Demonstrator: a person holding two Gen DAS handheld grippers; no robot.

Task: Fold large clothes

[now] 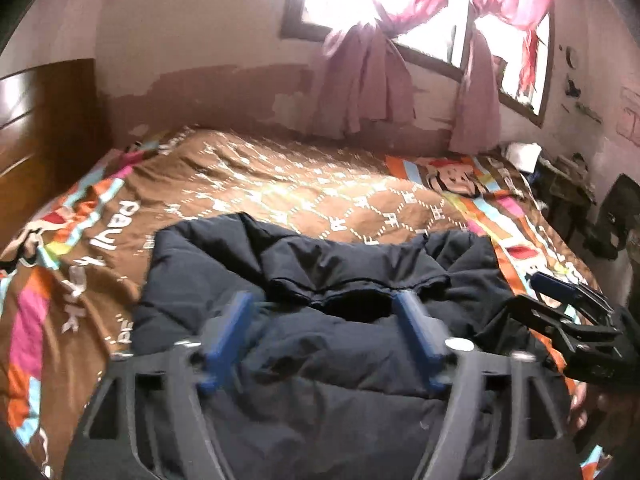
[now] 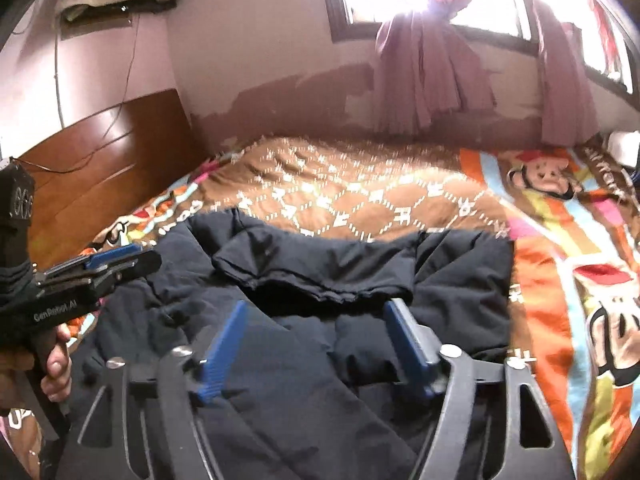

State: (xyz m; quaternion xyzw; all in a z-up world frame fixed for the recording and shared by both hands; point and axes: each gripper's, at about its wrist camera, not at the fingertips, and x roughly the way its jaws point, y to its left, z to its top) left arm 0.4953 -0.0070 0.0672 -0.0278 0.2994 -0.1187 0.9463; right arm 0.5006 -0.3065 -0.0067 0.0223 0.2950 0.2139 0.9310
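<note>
Left wrist view showed both the left gripper (image 1: 324, 332) and right gripper (image 2: 316, 344) spread empty above the puffy navy quilted jacket (image 1: 320, 280), so regrasping matching edges evenly seemed wise.

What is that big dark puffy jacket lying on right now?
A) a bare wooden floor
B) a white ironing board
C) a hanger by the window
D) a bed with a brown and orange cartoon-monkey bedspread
D: the dark jacket lies spread on the bedspread, whose brown middle and orange border with monkey faces show all around it in both views.
</note>
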